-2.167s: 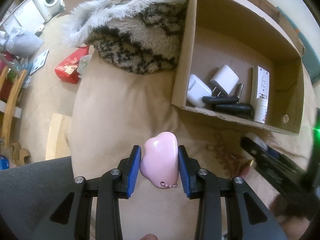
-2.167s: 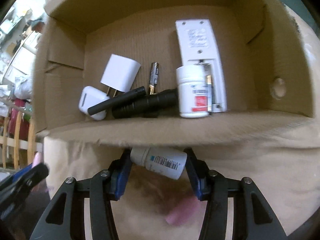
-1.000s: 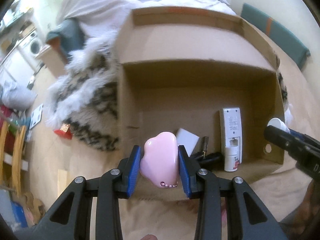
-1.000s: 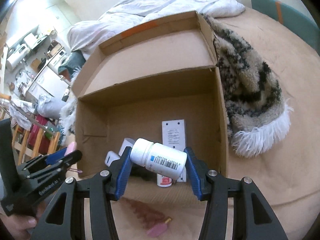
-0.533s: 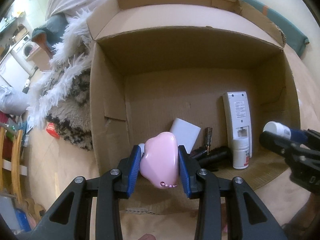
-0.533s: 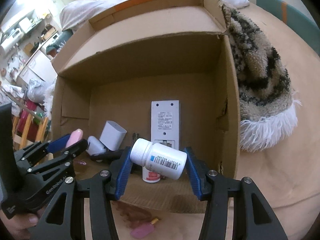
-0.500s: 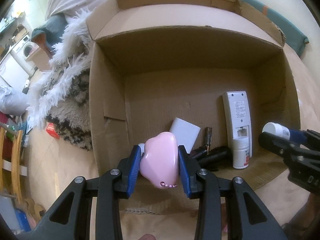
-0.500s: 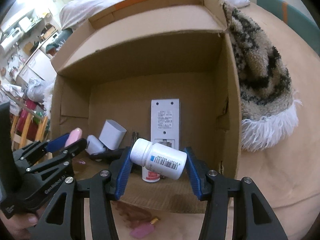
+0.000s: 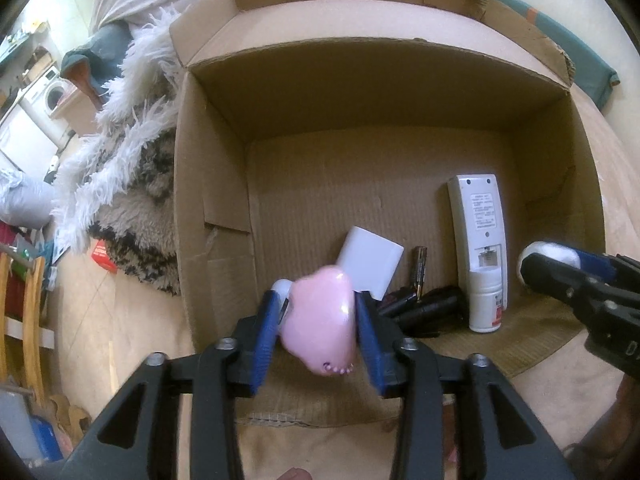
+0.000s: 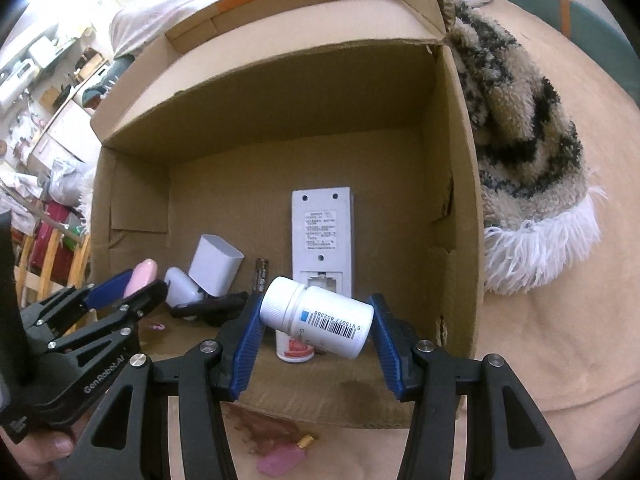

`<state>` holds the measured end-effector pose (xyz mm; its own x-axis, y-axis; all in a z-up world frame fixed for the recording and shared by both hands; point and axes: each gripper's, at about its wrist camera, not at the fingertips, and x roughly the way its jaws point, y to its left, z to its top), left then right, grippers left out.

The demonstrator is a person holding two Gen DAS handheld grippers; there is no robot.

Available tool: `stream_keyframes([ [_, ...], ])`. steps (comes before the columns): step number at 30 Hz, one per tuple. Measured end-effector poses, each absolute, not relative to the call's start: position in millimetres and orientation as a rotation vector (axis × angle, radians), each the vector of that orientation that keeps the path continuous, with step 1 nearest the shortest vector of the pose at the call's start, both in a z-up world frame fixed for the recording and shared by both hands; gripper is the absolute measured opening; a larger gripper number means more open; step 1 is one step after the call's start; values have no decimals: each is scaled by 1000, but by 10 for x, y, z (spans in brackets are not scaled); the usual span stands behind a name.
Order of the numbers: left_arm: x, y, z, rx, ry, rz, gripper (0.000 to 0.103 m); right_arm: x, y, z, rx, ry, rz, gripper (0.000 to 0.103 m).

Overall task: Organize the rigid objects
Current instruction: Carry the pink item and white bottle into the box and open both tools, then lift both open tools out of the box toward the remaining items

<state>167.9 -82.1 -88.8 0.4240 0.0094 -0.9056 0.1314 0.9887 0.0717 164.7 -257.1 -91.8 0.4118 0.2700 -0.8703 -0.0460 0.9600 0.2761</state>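
My left gripper [image 9: 318,326] is shut on a pink rounded object [image 9: 320,328], held over the near edge of an open cardboard box [image 9: 212,208]. My right gripper [image 10: 316,328] is shut on a white pill bottle [image 10: 320,318] lying sideways, also over the box's near edge [image 10: 344,408]. In the box lie a white remote [image 9: 478,216], a white charger [image 9: 370,266], a battery [image 9: 419,266], black cylindrical items [image 9: 424,306] and a second white bottle [image 9: 486,300]. The left gripper also shows in the right wrist view [image 10: 132,284].
A furry patterned blanket [image 10: 520,152] lies right of the box in the right wrist view. A small pink item [image 10: 280,460] lies on the beige bedding in front of the box. Room furniture and a washing machine [image 9: 52,92] are at far left.
Both grippers have moved closer to the box, over its near edge, and still hold their objects. The pink object looks slightly tilted and blurred now.
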Motion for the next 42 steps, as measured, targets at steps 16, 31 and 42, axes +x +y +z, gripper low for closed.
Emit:
stream_keyframes([
  [16, 1723, -789, -714, 61, 1122, -114, 81, 1555, -2713, -625, 305, 994, 230, 103],
  [31, 1596, -724, -600, 44, 1118, -92, 81, 1516, -2765, -566, 316, 993, 214, 103],
  [42, 1293, -679, -334, 46, 1124, -112, 81, 1222, -2903, -398, 341, 974, 185, 103],
])
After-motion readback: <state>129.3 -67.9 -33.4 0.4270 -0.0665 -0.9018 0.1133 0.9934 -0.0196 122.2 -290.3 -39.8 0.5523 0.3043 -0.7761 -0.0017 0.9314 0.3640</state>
